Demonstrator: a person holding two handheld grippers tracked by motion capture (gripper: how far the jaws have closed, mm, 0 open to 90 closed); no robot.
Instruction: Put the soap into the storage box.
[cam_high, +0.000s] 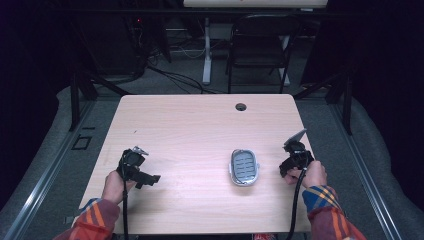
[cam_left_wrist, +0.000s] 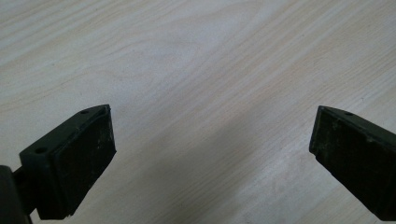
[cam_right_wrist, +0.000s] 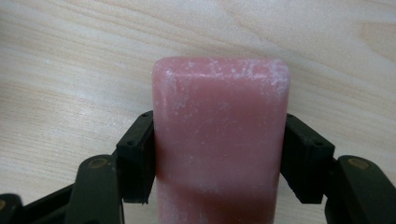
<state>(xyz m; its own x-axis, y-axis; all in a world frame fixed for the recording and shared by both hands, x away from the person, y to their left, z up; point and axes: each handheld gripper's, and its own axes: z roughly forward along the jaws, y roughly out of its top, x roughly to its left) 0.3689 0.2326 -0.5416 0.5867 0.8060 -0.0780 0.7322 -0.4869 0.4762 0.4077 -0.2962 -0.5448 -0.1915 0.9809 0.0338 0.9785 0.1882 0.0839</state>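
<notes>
Left tongs (cam_high: 150, 179): at the left side of the surface (cam_high: 200, 125), lying low, tips pointing toward the middle. Left gripper view shows both jaws spread wide with bare wood grain between them. Open, holding nothing, parked well apart from everything else.

Centre-right: soap dish (cam_high: 244, 167), oval, pale rim, grey ribbed insert, sitting flat on the surface. Nothing in it.

Right tongs (cam_right_wrist: 218, 161): by the right edge of the surface, just right of the dish. Right gripper view shows both pads pressed flat against the long sides of the pink soap bar (cam_right_wrist: 219, 135). The bar's far end sticks out beyond the pads; its near end runs out of the bottom of the picture. Clamped on the bar, no gap either side. The wood is close behind it; can't tell whether the bar rests on the surface or is just clear of it. In the high view the right tongs (cam_high: 296, 161) and hand cover the bar.

Step in hand, my read: the grasp on the soap looks made, the carry hasn't begun.

Next move calls for:
- lift straight up, keep the squeeze steady; the chalky surface may be slick, and soap can squirt out of a side grip
- short traverse left to above the dish
- line the bar's long axis up with the dish's long axis
- lower onto the ribs, then release

Left tongs could hold the dish rim if it slides.
</notes>
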